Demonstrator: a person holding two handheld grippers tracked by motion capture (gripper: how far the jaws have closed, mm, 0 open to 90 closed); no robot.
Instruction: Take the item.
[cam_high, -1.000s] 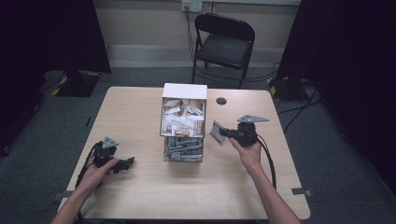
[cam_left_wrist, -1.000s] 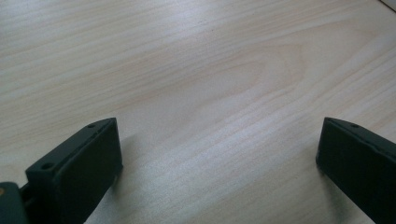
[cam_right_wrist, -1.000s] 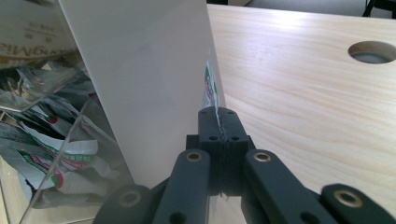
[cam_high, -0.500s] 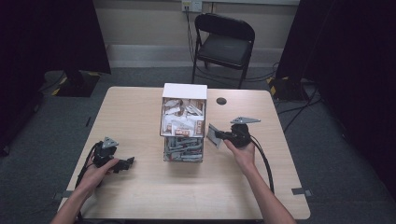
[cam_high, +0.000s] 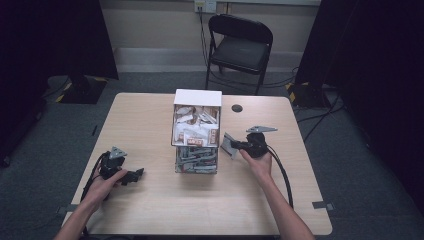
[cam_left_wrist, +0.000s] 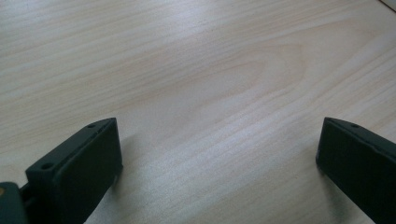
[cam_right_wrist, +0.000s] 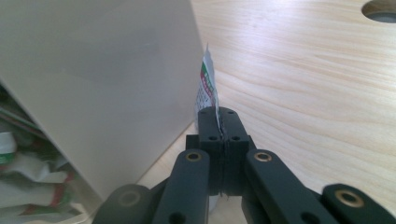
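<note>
Right of the white box (cam_high: 196, 125), just beside its lower clear bin (cam_high: 196, 160), the right claw (cam_high: 235, 145) pinches a flat sachet (cam_right_wrist: 208, 86) by its edge, low over the desk (cam_high: 150, 125). To do well, hold the pinch firm and guide the sachet without knocking the box. The left claw (cam_high: 137, 175) rests spread, near left.

Overhead camera; two close table-level cameras

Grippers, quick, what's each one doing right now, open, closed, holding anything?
Left gripper: open, holding nothing, low over the table.
Right gripper: closed on a small packet, beside the white box.
</note>
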